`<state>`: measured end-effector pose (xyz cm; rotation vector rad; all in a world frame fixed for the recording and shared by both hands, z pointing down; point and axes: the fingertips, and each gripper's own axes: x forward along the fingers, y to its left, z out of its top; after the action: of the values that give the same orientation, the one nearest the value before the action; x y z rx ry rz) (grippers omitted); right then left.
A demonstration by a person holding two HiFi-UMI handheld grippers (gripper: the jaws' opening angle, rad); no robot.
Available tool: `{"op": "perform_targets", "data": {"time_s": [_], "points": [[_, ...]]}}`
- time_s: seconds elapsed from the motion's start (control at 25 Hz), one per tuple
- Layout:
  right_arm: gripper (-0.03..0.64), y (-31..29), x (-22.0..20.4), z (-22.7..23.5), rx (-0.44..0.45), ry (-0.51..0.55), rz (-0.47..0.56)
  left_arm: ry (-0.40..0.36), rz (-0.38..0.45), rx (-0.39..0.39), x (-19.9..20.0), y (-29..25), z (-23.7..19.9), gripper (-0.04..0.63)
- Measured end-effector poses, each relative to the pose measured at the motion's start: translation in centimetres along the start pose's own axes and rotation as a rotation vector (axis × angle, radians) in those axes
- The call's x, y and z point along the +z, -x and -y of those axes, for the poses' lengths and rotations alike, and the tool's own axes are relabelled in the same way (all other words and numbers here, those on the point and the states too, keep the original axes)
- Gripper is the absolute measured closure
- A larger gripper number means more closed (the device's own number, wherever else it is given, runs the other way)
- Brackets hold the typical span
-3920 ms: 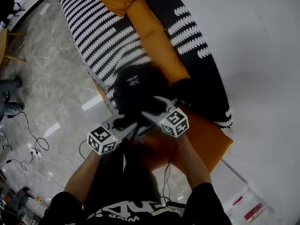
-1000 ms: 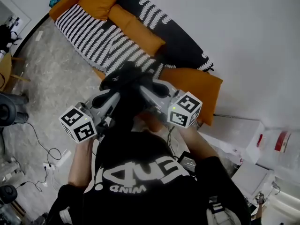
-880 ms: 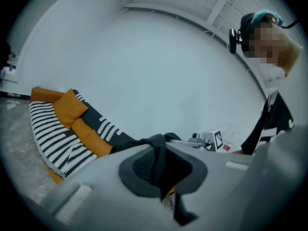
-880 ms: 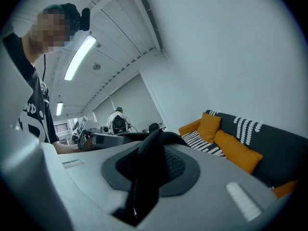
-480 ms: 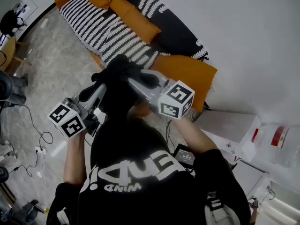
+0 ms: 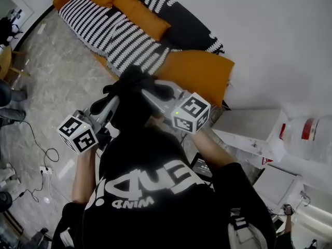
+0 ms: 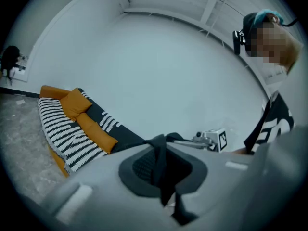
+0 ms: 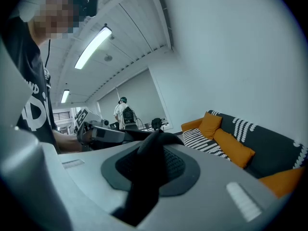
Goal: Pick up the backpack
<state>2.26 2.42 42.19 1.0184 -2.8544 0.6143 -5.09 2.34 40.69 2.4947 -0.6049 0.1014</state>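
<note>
The black backpack (image 6: 130, 110) hangs in the air in front of the person's chest, off the sofa. My left gripper (image 6: 113, 98) is shut on one black strap (image 7: 160, 163), which runs down between its jaws in the left gripper view. My right gripper (image 6: 152, 91) is shut on another black strap (image 8: 148, 170), which drapes over its pads in the right gripper view. Both grippers point nearly level, close together, with their marker cubes towards the person. The bag's lower part is hidden behind the grippers and the person's body.
A sofa (image 6: 132, 38) with a black-and-white striped throw and orange cushions stands behind the bag against the white wall. White boxes (image 6: 249, 126) and a white container (image 6: 308, 136) sit at the right. Cables (image 6: 44, 157) lie on the marble floor. Another person (image 8: 122, 112) stands far off.
The backpack has come up off the sofa, and both grippers have carried it away from there. In the last second the sofa slid further up the head view.
</note>
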Motion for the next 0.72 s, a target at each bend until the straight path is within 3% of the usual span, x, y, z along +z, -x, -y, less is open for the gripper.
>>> {"op": "perform_targets", "data": {"time_s": [0.32, 0.72], "points": [[0.545, -0.6, -2.1, -1.6, -0.05, -0.012, -0.002, -0.029, -0.021, -0.005, -1.9, 1.7, -0.3, 0.586], [0.546, -3.4, -1.2, -2.6, -0.015, 0.004, -0.002, -0.063, -0.011, 0.016, -0.6, 3.9, -1.6, 0.586]]}}
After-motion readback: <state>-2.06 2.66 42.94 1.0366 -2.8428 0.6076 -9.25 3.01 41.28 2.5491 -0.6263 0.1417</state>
